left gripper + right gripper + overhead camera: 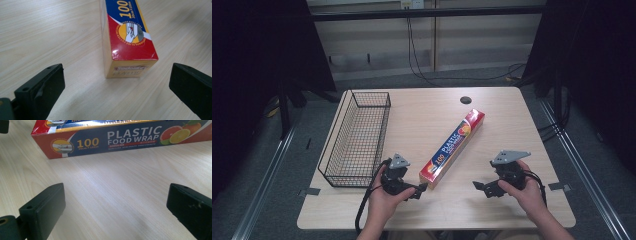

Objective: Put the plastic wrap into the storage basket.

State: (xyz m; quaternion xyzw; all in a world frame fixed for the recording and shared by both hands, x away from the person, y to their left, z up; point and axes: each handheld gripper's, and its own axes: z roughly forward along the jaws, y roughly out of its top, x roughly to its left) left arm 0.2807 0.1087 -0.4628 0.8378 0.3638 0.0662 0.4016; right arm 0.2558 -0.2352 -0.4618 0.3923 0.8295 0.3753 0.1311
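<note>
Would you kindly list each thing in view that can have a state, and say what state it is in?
Food wrap box: closed, lying flat on the table, held by nothing.
Wire basket: upright, empty.
Left gripper: open, jaws on either side of the box's near end, not touching it.
Right gripper: open, empty, facing the box's long side.

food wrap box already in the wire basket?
No, in the high view the plastic food wrap box lies diagonally on the bare table, to the right of the wire basket.
</note>
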